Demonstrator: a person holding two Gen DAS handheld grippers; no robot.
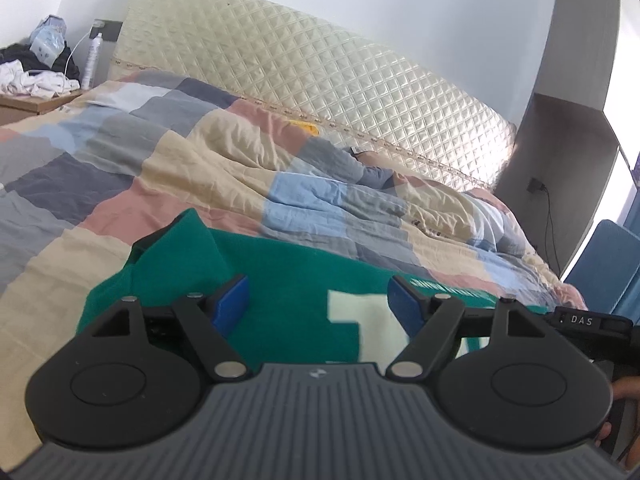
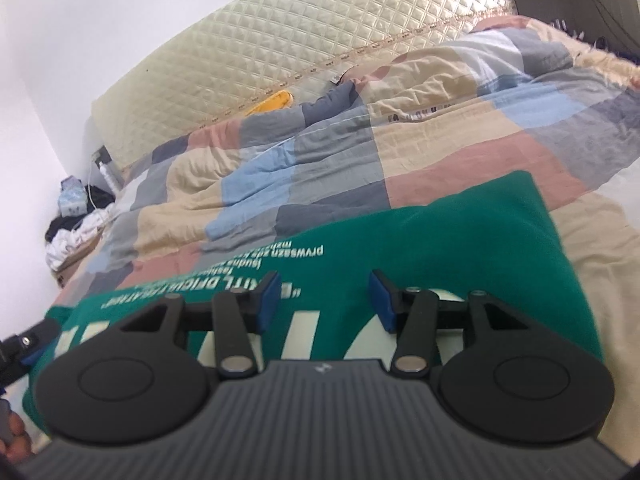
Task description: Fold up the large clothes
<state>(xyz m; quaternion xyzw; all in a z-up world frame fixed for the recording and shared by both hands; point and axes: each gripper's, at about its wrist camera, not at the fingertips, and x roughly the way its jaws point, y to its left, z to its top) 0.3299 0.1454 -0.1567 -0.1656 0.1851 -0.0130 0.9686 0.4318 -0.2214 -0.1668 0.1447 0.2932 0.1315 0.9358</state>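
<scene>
A green sweatshirt [image 1: 288, 272] with white lettering lies spread on the patchwork quilt [image 1: 160, 160], its collar end raised at the left in the left wrist view. My left gripper [image 1: 318, 304] hovers just over it, blue pads wide apart, nothing pinched between them. In the right wrist view the same sweatshirt [image 2: 440, 240] shows upside-down print. My right gripper [image 2: 325, 300] stands over it, its jaws parted with only cloth seen beneath the gap. Each gripper's tip peeks into the other's view at the frame edge.
A quilted cream headboard [image 1: 300, 72] backs the bed. A nightstand [image 1: 32, 104] at the far left holds crumpled clothes and a spray can [image 1: 93, 56]. A blue chair [image 1: 604, 264] stands right of the bed. A yellow item [image 2: 272, 104] lies by the headboard.
</scene>
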